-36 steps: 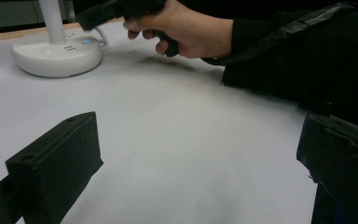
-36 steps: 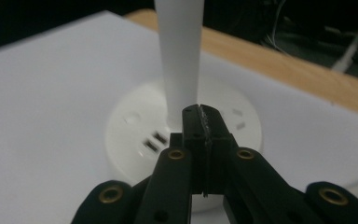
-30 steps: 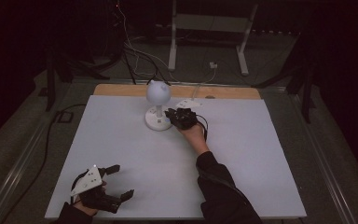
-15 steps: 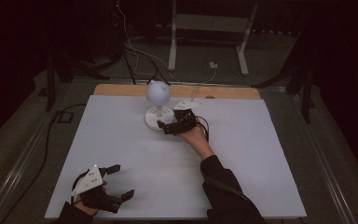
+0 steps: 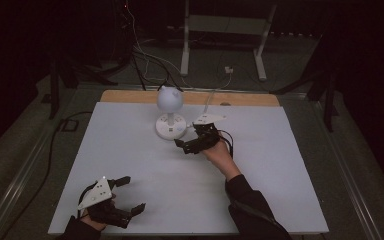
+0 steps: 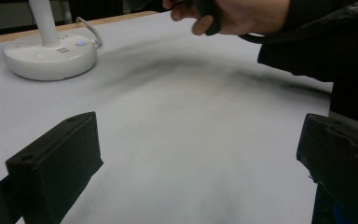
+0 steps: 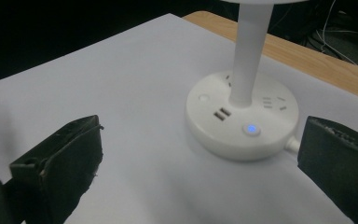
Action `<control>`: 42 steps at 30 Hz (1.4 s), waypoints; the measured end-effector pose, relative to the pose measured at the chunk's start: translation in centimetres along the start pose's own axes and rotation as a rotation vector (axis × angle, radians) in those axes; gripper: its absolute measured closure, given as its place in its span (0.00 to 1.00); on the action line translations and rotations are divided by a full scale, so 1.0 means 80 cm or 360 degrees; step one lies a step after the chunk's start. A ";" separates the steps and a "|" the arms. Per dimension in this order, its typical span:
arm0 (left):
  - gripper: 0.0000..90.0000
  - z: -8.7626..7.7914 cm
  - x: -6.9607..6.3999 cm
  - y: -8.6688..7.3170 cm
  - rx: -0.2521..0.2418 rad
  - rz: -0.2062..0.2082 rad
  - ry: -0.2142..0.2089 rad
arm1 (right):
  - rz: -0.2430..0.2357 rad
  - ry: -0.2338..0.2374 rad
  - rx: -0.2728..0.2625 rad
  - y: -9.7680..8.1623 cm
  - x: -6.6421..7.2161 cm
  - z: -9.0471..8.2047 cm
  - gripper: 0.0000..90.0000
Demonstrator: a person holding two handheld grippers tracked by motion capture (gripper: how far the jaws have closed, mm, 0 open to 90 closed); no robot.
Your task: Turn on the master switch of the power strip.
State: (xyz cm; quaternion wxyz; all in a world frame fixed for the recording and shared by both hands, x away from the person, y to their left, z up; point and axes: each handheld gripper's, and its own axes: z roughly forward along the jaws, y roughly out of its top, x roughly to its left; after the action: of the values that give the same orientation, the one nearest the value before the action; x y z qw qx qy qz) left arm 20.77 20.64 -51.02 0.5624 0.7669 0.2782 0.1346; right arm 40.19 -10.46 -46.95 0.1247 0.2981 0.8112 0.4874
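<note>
Just beside the white lamp (image 5: 170, 117) near the table's (image 5: 290, 165) far edge, the right gripper (image 5: 190, 145) hovers, its 2 jaws apart, the lamp base (image 7: 242, 122) ahead between them, untouched. The left gripper (image 5: 130, 195) rests well apart, jaws spread.

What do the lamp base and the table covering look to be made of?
The lamp base looks like moulded white plastic with a smooth satin finish: rounded edges, soft highlights, cut-in ports and a glowing blue button. The table covering looks like a matte white sheet, perhaps paper or laminate; it shows no glare. A wood-coloured strip, probably plywood, lies bare along its far edge.
</note>
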 end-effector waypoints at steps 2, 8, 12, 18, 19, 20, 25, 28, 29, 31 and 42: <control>0.00 0.000 0.000 0.000 -0.0003 0.0000 -0.0003 | 0.0003 0.0011 -0.0009 -0.006 0.001 -0.011 0.00; 0.00 0.001 -0.001 0.000 0.0001 0.0000 -0.0002 | 0.0010 0.0035 -0.0007 -0.021 -0.002 -0.040 0.00; 0.00 0.001 0.000 0.000 0.0003 0.0001 0.0000 | -0.0006 0.0001 -0.0025 -0.032 -0.006 -0.065 0.00; 0.00 0.001 -0.001 0.001 0.0000 0.0002 0.0002 | -0.0033 -0.0023 0.0006 -0.055 -0.015 -0.103 0.00; 0.00 0.001 -0.001 0.001 0.0003 0.0003 0.0001 | -0.0035 -0.0031 0.0005 -0.060 -0.016 -0.109 0.00; 0.00 0.001 -0.001 0.001 0.0007 0.0006 0.0001 | -0.0028 -0.0039 0.0017 -0.065 -0.018 -0.115 0.00; 0.00 0.002 -0.001 0.001 0.0010 0.0008 0.0000 | -0.0033 -0.0068 0.0051 -0.091 -0.019 -0.140 0.00; 0.00 0.002 -0.001 0.001 0.0011 0.0009 -0.0001 | -0.0039 -0.0082 0.0064 -0.105 -0.015 -0.156 0.00; 0.00 0.002 -0.001 0.001 0.0012 0.0009 -0.0001 | -0.0048 -0.0090 0.0069 -0.109 -0.014 -0.160 0.00; 0.00 0.003 -0.001 0.001 0.0014 0.0011 0.0000 | -0.0061 -0.0103 0.0103 -0.119 -0.012 -0.168 0.00; 0.00 0.002 -0.002 0.001 0.0015 0.0012 0.0004 | -0.0076 -0.0150 0.0260 -0.169 -0.008 -0.206 0.00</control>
State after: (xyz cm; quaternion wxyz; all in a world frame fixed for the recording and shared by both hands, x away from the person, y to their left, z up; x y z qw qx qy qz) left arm 20.76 20.39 -50.95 0.5579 0.7704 0.2767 0.1362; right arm 27.73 -27.35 -50.54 0.1497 0.3104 0.8483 0.4021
